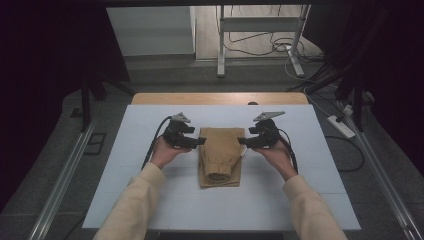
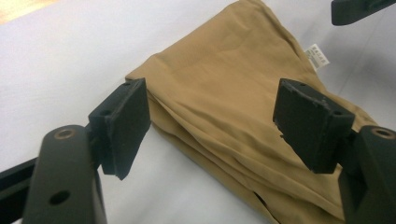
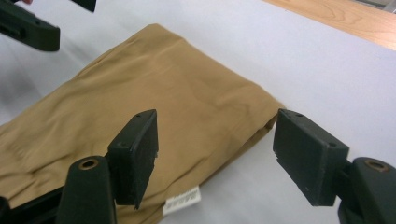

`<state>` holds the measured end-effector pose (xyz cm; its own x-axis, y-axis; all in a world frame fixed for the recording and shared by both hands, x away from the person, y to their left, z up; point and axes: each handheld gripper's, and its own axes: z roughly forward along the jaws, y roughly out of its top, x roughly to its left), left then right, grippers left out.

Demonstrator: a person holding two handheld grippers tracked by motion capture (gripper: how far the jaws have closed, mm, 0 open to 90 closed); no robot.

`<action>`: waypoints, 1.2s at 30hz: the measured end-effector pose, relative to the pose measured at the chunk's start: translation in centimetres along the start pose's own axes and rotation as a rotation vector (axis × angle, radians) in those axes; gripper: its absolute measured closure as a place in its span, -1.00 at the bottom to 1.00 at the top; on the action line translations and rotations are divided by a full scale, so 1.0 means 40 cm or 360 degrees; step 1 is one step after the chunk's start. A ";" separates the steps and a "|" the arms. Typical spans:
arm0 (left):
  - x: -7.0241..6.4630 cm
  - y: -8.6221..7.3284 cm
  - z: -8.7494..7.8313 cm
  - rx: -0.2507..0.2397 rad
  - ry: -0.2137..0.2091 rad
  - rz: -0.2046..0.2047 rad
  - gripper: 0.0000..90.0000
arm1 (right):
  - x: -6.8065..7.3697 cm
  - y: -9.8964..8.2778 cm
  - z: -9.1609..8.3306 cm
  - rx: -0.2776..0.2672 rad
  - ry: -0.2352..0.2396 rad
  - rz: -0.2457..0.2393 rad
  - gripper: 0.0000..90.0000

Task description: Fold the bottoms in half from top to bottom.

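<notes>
Both grippers stand wide apart in the jaws, gripping nothing. From the high view, the left gripper (image 1: 201,141) sits at nine o'clock of the folded tan garment (image 1: 220,156) and the right gripper (image 1: 241,141) at three o'clock, tips just at its far corners on the white tabletop (image 1: 150,200). Along the left gripper (image 2: 212,123), the cloth lies between spread pads, untouched; a white label (image 2: 317,56) shows at one o'clock. Along the right gripper (image 3: 215,156), the garment's (image 3: 154,93) corner sits loose between the pads, label (image 3: 182,200) at six o'clock.
</notes>
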<state>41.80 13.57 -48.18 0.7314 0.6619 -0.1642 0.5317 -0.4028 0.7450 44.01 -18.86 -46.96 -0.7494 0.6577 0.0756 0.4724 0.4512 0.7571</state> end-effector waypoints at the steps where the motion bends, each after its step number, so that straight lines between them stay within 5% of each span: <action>1: -0.002 -0.004 -0.004 -0.0007 -0.0001 -0.0002 -0.41 | 0.002 -0.002 -0.005 0.0003 0.0008 -0.0008 -0.31; 22: -0.056 -0.104 -0.034 0.0017 -0.0066 0.0009 -0.40 | 0.045 -0.081 -0.028 0.0046 0.0116 -0.0048 -0.31; 36: -0.096 -0.191 -0.095 0.0012 -0.0059 -0.0005 -0.40 | 0.082 -0.169 -0.093 0.0027 0.0138 -0.0087 -0.31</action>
<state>33.33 16.51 -50.77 0.7450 0.6393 -0.1902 0.5369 -0.4055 0.7398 36.65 -22.00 -49.43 -0.8111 0.5778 0.0910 0.4371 0.4955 0.7506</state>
